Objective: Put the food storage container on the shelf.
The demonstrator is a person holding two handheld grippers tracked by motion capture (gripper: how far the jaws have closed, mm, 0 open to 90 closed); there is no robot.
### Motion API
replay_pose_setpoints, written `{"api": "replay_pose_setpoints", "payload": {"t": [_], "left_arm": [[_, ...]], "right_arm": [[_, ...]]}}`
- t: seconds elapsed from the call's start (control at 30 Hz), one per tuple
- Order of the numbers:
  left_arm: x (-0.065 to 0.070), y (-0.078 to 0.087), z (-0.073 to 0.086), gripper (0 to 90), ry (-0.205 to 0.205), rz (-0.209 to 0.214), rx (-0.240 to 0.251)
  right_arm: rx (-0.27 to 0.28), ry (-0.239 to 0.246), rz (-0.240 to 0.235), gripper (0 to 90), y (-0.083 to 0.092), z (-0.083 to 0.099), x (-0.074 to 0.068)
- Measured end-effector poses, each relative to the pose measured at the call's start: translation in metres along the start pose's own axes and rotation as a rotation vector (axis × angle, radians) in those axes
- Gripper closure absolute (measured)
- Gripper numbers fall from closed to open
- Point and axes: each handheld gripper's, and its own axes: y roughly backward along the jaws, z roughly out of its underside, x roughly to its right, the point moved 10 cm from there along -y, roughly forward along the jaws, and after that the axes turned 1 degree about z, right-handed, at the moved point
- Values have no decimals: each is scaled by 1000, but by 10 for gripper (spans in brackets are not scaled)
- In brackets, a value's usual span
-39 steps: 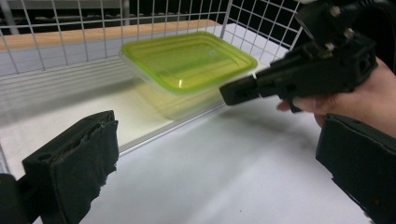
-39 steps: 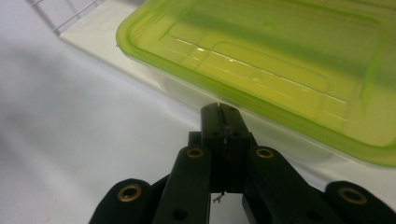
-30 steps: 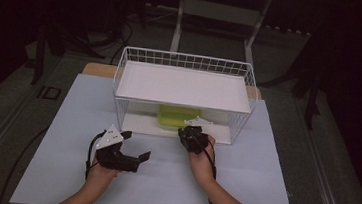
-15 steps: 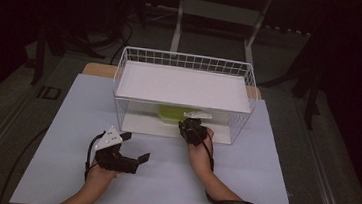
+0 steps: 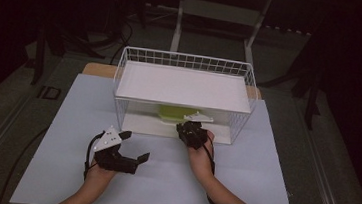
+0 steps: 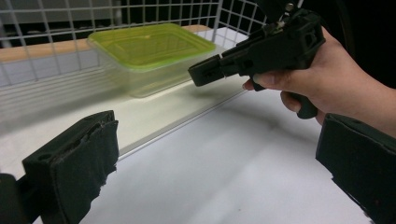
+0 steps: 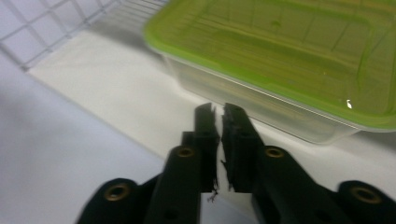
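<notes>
Right hand-held gripper (image 5: pixel 190 129): it pointed away from the person into the lower opening of the wire basket, its tips at the front edge of the basket's floor. In the right gripper view (image 7: pixel 219 122) the two black jaws stood nearly together with a thin slit between them and nothing in it; they had just been opening a little.
Right hand (image 5: pixel 203 152): wrapped round the grip, forearm stretched forward from the lower edge of the high view, wrist straight, cable trailing back along the arm.
Left hand-held gripper (image 5: pixel 126 149): released, jaws wide apart and empty (the left gripper view (image 6: pixel 219 163) showed bare surface between them); it lay low over the surface, angled toward the right.
Left hand (image 5: pixel 97 167): behind that gripper, forearm coming in from the bottom edge.
Container (image 7: pixel 299 51): clear tub with a green lid on, sitting on the basket's lower floor under the shelf, just ahead of the right jaws and not touched by them.
Wire basket (image 5: pixel 133 57): white, with a white shelf (image 5: pixel 185 85) across it, standing on the far half of the surface.
Surface (image 5: pixel 161 185): pale sheet under both hands.
</notes>
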Motion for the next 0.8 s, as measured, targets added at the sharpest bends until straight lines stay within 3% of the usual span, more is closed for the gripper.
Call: {"api": "replay_pose_setpoints", "payload": {"t": [0.17,0.2,0.3,0.4,0.5,0.57,0.7,0.8], "left_arm": [[5,-1,-3,0,-19,34,7],[6,-1,-3,0,-16,48,5],[9,-2,-5,0,-14,70,8],[12,-3,-8,0,-1,99,21],[14,-5,-11,0,7,120,24],[16,-6,-14,0,8,137,25],[24,-5,-22,0,-10,180,35],[29,-3,-25,0,-24,207,33]], "right_arm": [[33,12,-46,668,19,-1,-8],[39,16,-65,594,24,-1,-10],[40,17,-102,522,29,-2,-12],[59,0,-145,375,43,-3,-15],[62,21,-185,264,51,-1,-18],[76,1,-208,185,57,-1,-19],[87,27,-235,146,68,0,-22],[98,43,-228,148,71,-1,-21]]}}
